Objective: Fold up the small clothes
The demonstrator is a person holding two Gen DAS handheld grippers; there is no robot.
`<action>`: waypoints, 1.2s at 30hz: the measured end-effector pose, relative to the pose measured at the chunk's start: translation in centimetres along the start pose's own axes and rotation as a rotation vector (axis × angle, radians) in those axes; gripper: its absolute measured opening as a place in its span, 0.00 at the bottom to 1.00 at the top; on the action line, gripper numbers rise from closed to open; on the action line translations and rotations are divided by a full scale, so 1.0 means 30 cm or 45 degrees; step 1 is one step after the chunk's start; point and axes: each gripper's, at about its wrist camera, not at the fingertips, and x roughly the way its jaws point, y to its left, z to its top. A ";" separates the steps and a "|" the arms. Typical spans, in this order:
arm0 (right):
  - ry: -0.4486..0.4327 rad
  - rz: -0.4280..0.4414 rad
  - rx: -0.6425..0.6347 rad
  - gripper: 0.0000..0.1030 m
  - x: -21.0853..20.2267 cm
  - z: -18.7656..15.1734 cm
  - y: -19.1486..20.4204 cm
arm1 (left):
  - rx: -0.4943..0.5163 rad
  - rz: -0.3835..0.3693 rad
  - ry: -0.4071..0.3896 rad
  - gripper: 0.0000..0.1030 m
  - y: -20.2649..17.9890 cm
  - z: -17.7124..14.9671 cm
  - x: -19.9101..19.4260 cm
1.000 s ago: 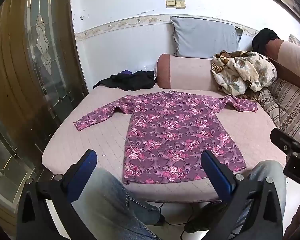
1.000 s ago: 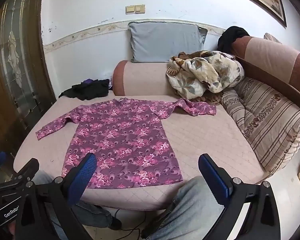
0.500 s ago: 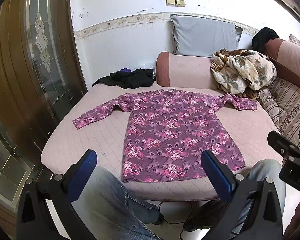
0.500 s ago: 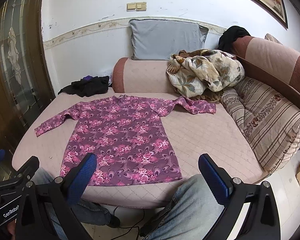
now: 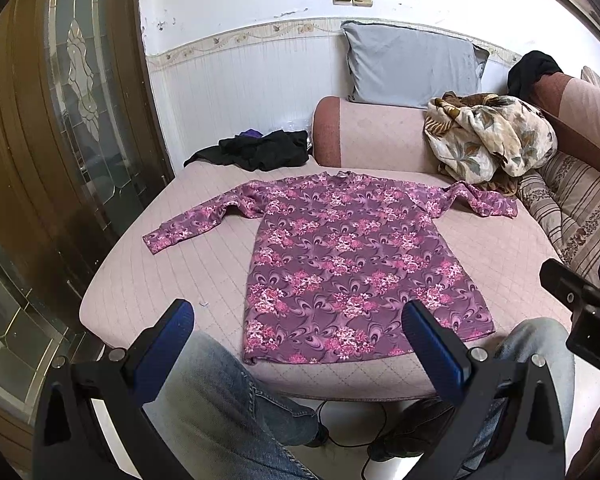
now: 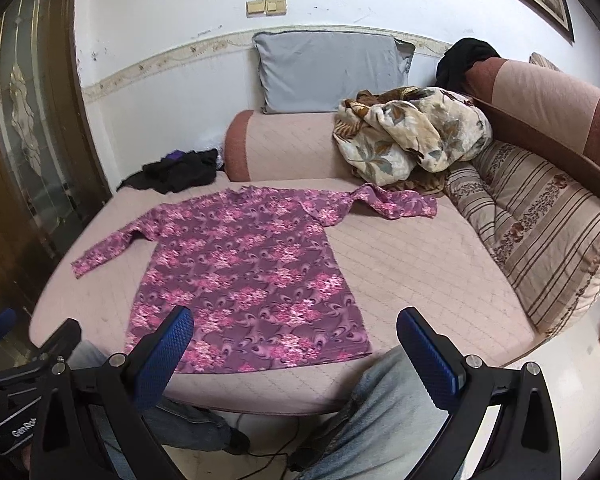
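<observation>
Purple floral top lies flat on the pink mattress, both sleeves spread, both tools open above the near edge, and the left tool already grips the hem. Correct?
Not quite: the left tool grips nothing. The left wrist view shows it open, short of the floral top. The rest holds; the right tool is open too.

Bare mattress [image 6: 412, 264] flanks dress [image 6: 244, 272]; blanket [image 6: 412, 136] crowds right sleeve, black clothes [image 5: 260, 152] beyond left.

left gripper [image 6: 24, 416] body, near left in the right wrist view: "GenRob", cut off by the frame edge
right gripper [image 5: 588, 320] body, near right in the left wrist view: "D", remainder unreadable
</observation>
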 end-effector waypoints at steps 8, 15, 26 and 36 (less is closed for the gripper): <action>-0.010 0.092 -0.001 1.00 0.059 0.031 -0.004 | -0.005 0.008 0.017 1.00 -0.005 0.057 0.070; -0.039 0.120 0.022 1.00 0.153 0.091 -0.017 | -0.056 -0.009 0.036 1.00 -0.007 0.123 0.179; 0.102 0.209 0.154 0.90 0.511 0.248 -0.143 | -0.014 -0.077 0.089 1.00 -0.109 0.291 0.482; 0.233 0.132 0.490 0.81 1.114 0.526 -0.580 | -0.037 -0.335 0.239 1.00 -0.356 0.502 1.001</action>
